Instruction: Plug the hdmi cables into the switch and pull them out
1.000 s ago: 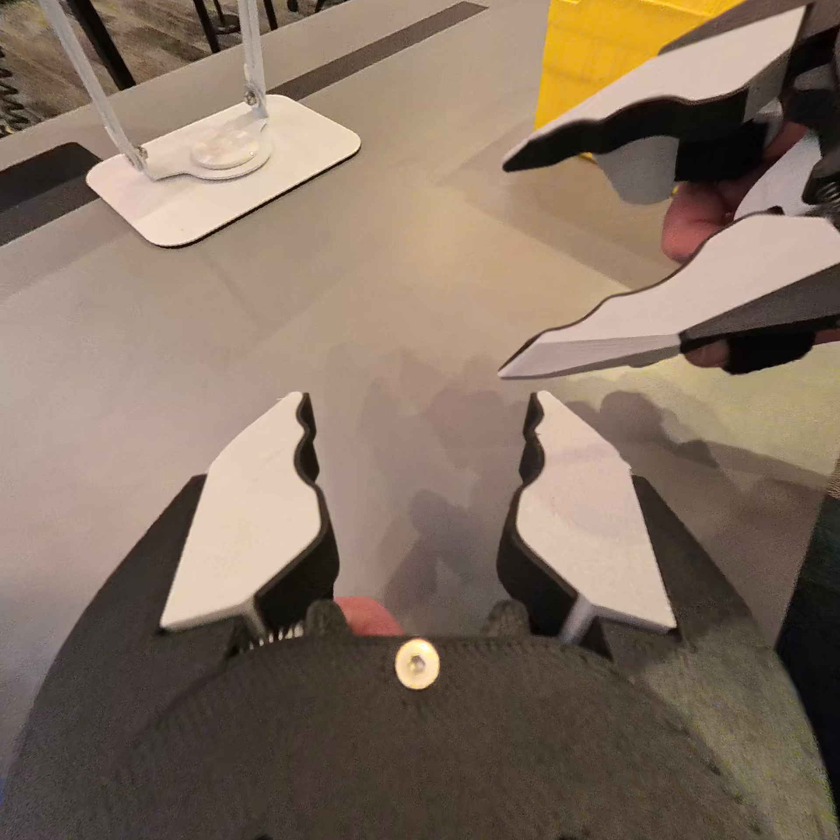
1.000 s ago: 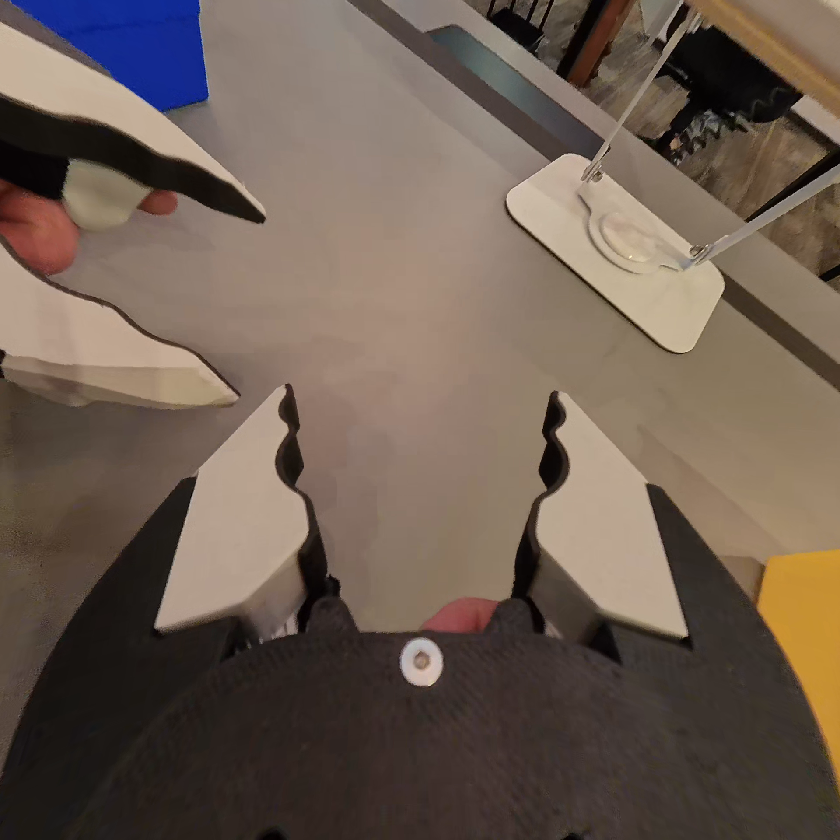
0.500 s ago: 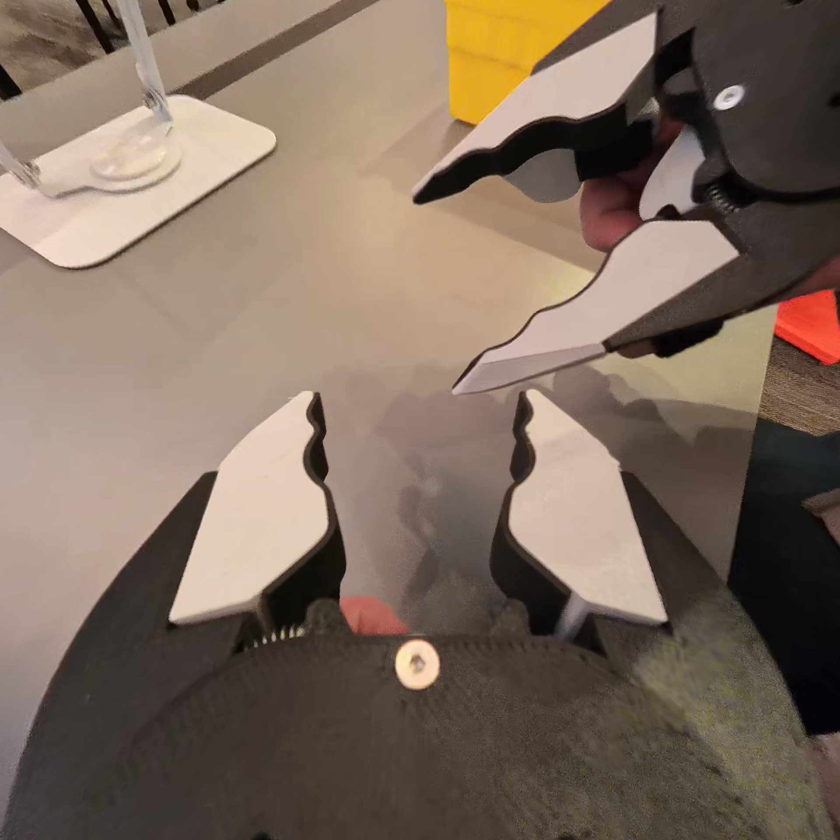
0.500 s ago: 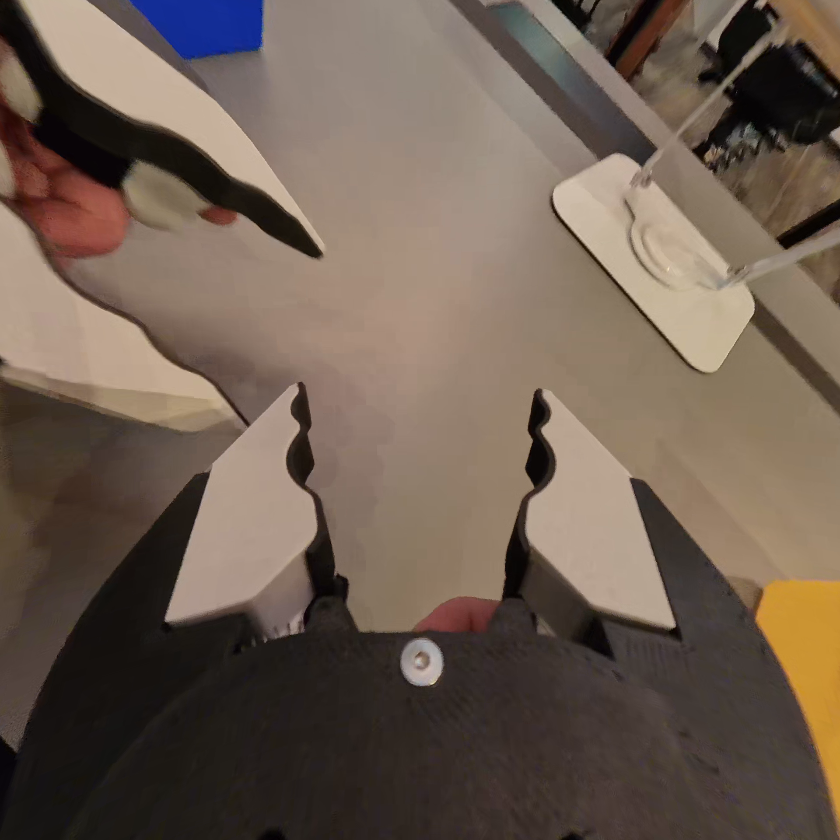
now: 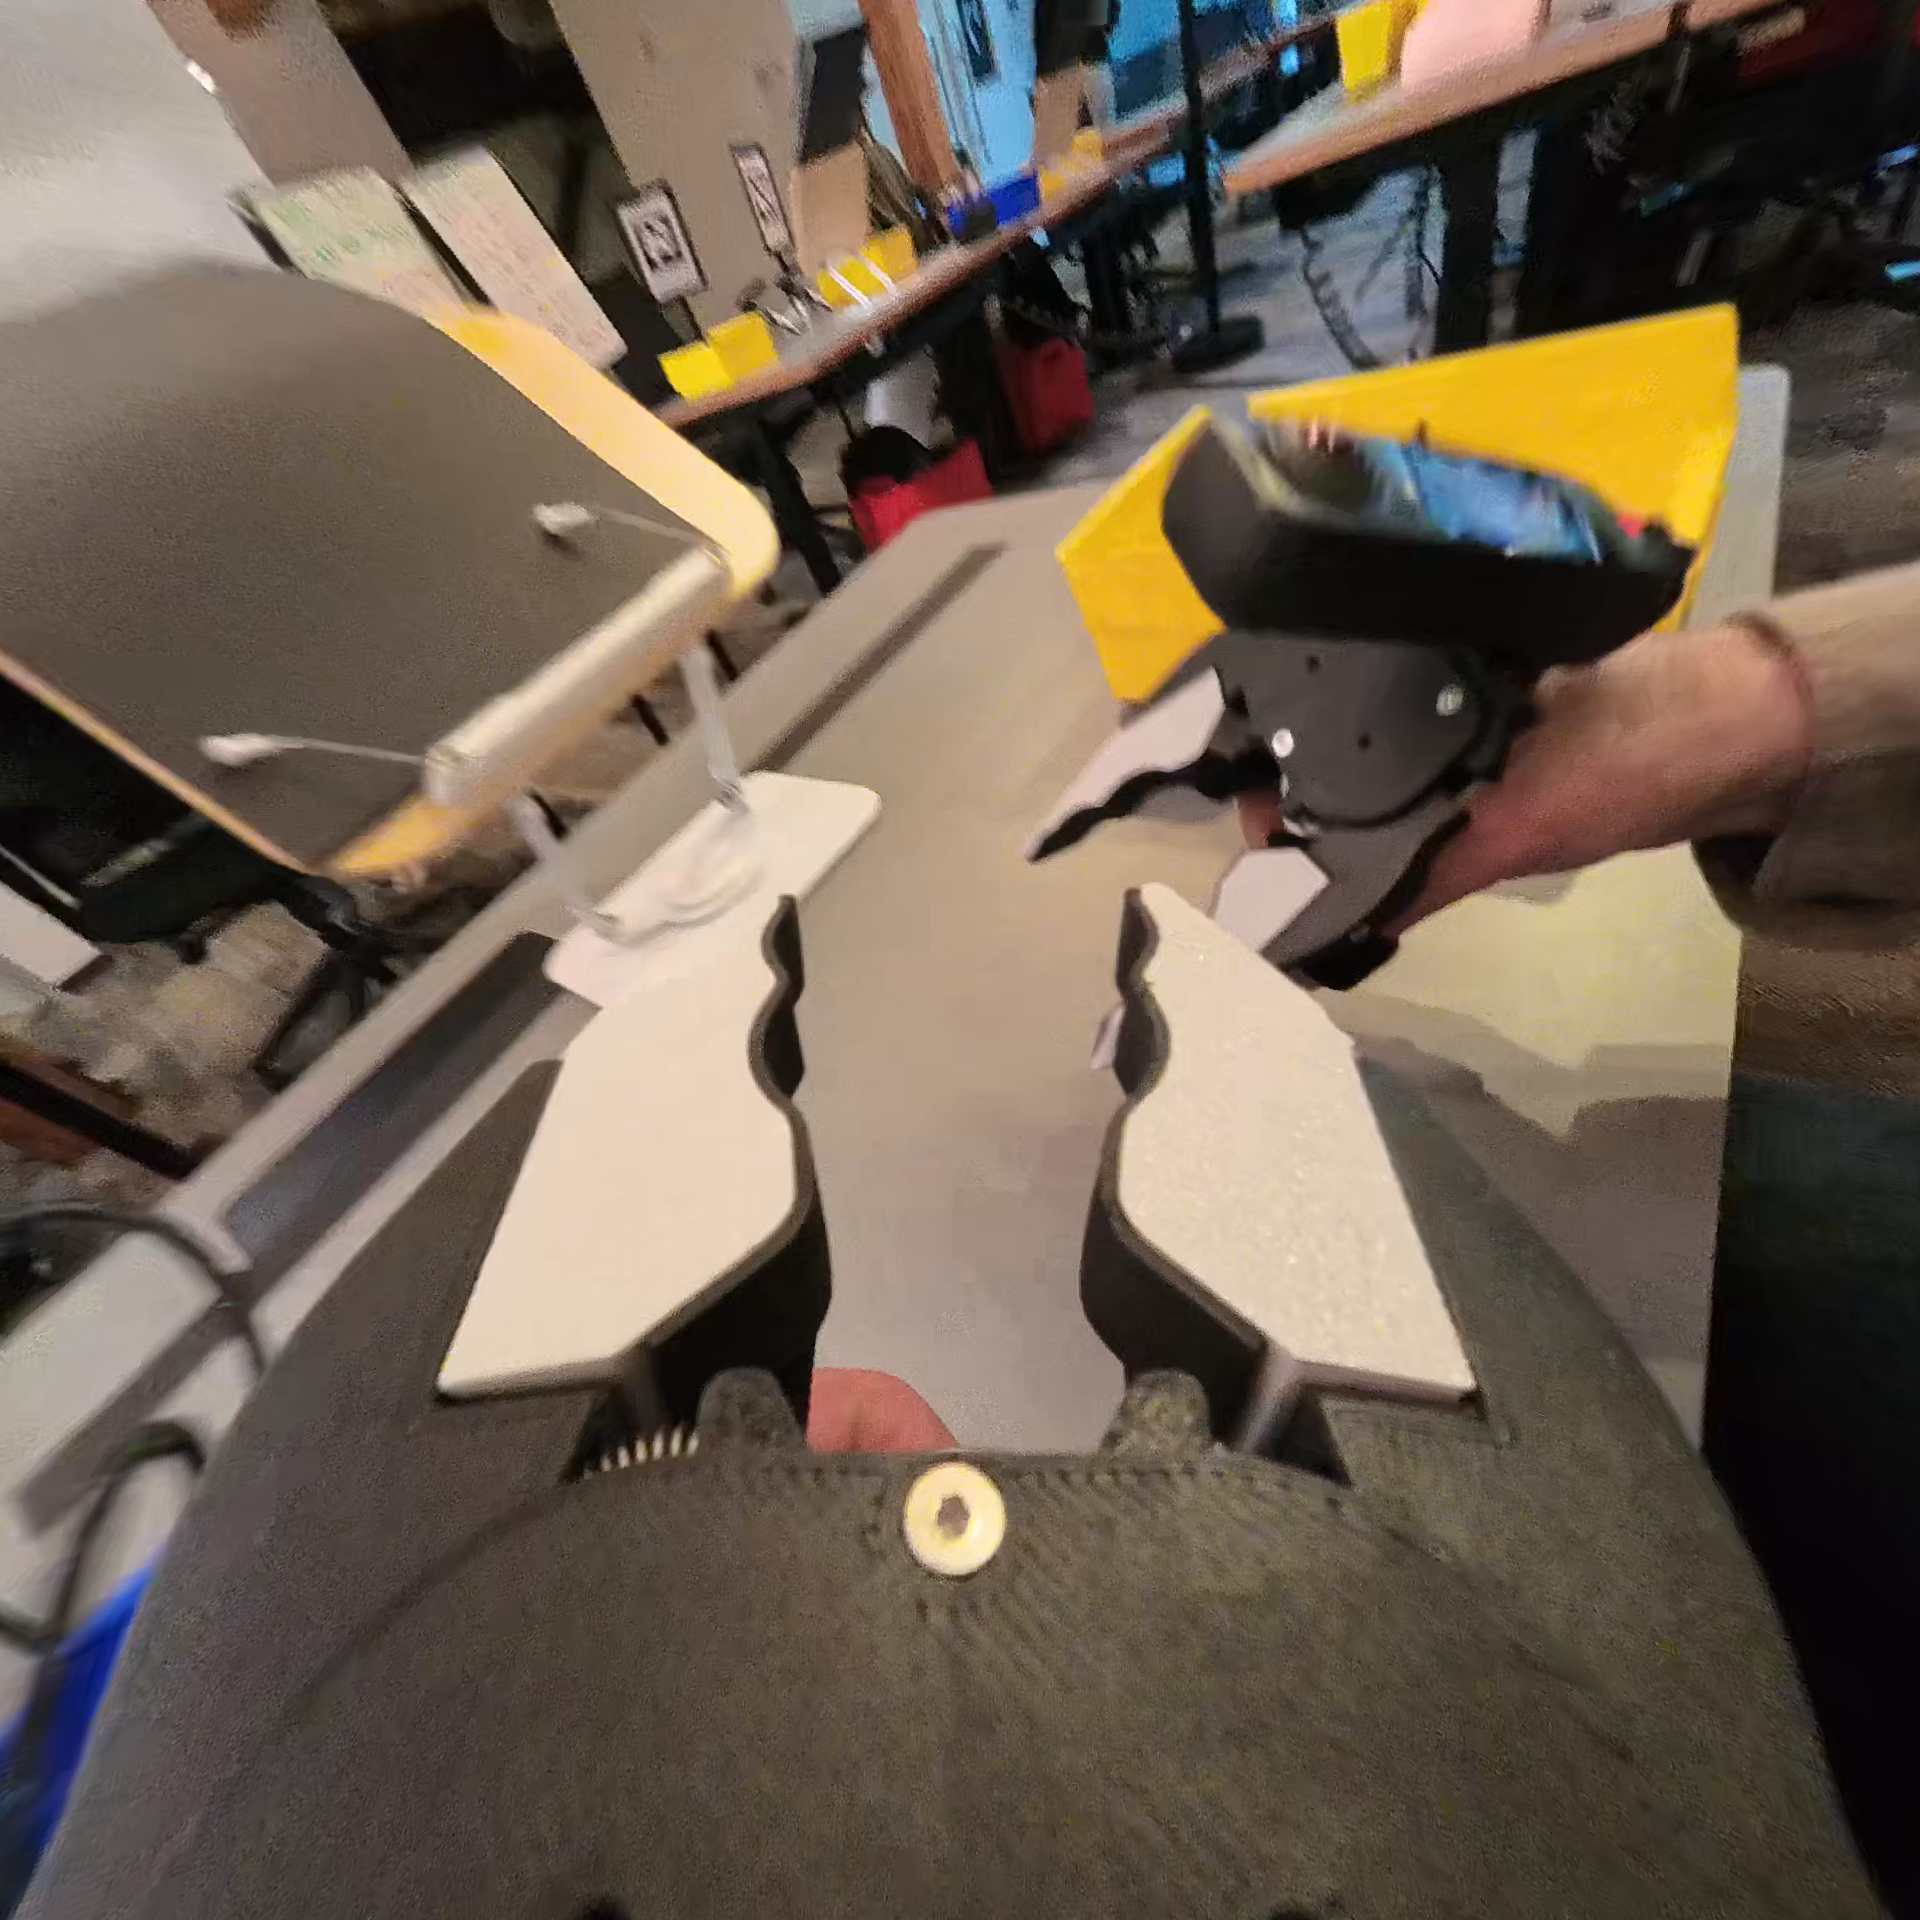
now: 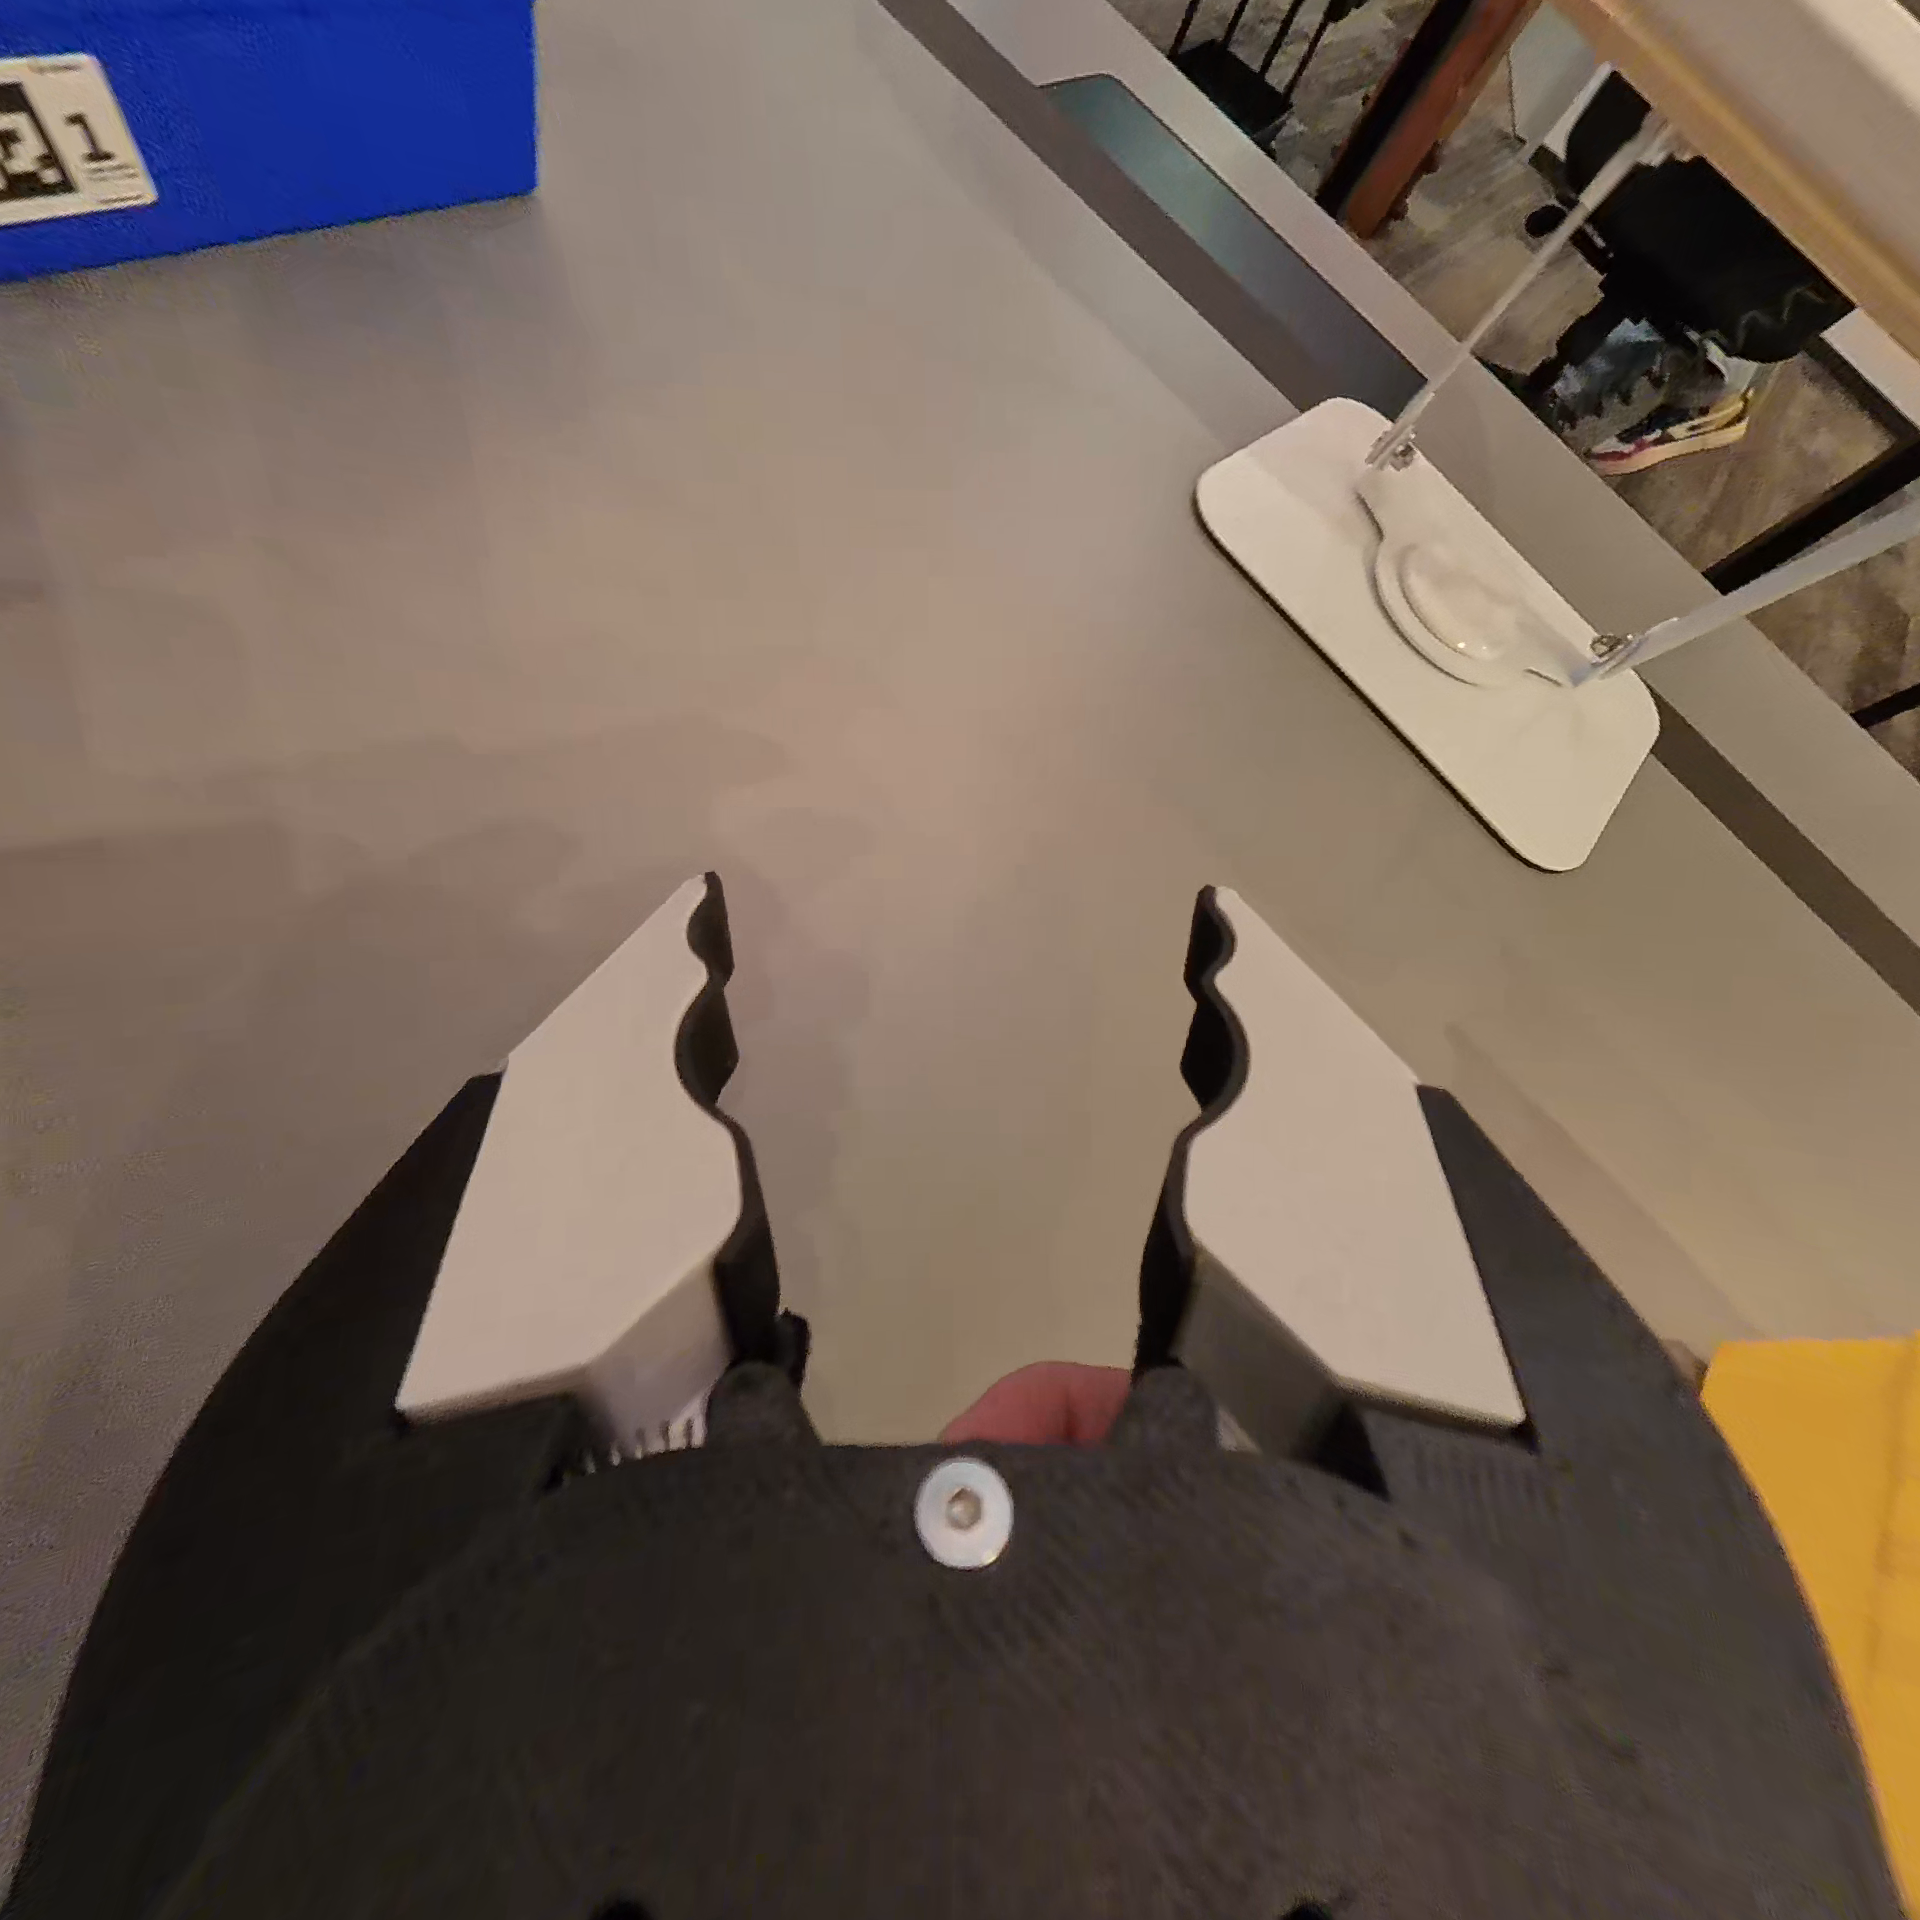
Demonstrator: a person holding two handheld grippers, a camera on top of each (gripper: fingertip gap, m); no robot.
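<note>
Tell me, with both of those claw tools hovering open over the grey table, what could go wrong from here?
The right gripper hangs close beside the left gripper, so their white fingers might knock together. The white stand base sits near the table edge; a swing could clip its thin legs. No cable or switch shows in either view, so reaching blindly risks bumping the yellow bin.

A white printed label [image 6: 64, 140] sits on the blue bin [image 6: 312, 114]

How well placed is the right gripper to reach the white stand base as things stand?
Probably well placed: the right gripper is open and empty, and only bare table lies between it and the stand base, ahead to its right.
</note>
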